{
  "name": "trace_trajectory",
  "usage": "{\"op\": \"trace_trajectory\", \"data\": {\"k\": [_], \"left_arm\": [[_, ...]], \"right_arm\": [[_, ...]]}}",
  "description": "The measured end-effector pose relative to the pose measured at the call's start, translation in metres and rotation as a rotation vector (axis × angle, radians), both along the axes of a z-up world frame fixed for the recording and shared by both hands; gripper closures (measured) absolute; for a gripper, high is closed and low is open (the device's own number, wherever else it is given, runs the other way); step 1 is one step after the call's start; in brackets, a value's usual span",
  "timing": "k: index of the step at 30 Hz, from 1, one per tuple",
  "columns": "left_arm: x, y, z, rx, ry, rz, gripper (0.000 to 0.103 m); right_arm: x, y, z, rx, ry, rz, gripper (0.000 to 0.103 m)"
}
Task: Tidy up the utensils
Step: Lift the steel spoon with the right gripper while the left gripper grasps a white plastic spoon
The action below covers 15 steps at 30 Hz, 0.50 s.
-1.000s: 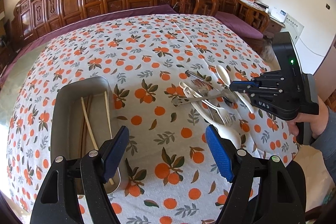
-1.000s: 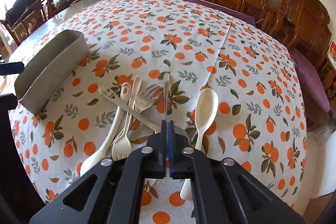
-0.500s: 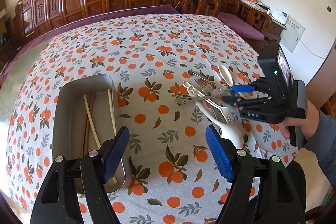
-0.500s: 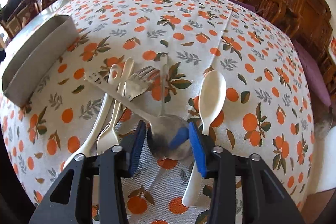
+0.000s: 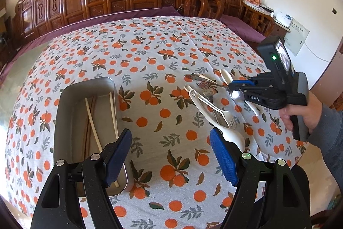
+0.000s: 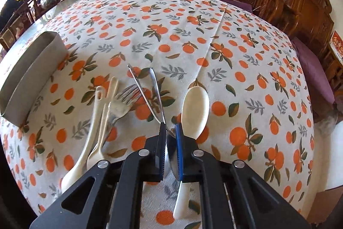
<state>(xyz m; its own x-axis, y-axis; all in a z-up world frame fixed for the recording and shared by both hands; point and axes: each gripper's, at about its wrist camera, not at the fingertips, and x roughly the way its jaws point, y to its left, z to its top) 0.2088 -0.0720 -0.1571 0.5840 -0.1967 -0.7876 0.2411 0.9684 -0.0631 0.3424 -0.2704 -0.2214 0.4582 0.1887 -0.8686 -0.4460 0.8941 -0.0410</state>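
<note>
The step in hand is picking one piece out of the utensil pile to carry it to the metal tray (image 5: pixel 64 104). The right gripper (image 6: pixel 170 138) has just been closing, and its jaws now stand nearly together, pinched on the bowl of a metal spoon (image 5: pixel 235 95) whose slim handle slants away from the claw over the rest of the heap. From the left wrist view the spoon looks raised a little above the tablecloth (image 5: pixel 150 53), its handle out toward the middle of the table, though how far clear it is I cannot tell. Beneath and beside it lie a metal fork (image 6: pixel 126 98), two cream plastic utensils (image 6: pixel 94 121) crossed under the fork, and a cream spoon (image 6: pixel 196 106) just to the right of the claw, all near the table's right edge as the left camera sees it. The tray sits well apart toward the left edge and already holds chopsticks (image 5: pixel 92 121). The left gripper (image 5: pixel 169 156) hovers wide open and empty between tray and pile, near the table's near edge. The next move, as I judge it, calls for lifting the spoon free without dragging the fork, then swinging it across and releasing it lengthwise in the tray.
</note>
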Motion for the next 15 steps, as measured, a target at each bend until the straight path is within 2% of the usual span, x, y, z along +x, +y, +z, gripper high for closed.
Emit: {"op": "trace_trajectory", "data": {"k": [15], "left_arm": [[0.002,-0.006,0.003,0.013,-0.004,-0.010,0.031]], "right_arm": [[-0.002,-0.017,0.001,0.058,0.084,-0.018,0.097]]}}
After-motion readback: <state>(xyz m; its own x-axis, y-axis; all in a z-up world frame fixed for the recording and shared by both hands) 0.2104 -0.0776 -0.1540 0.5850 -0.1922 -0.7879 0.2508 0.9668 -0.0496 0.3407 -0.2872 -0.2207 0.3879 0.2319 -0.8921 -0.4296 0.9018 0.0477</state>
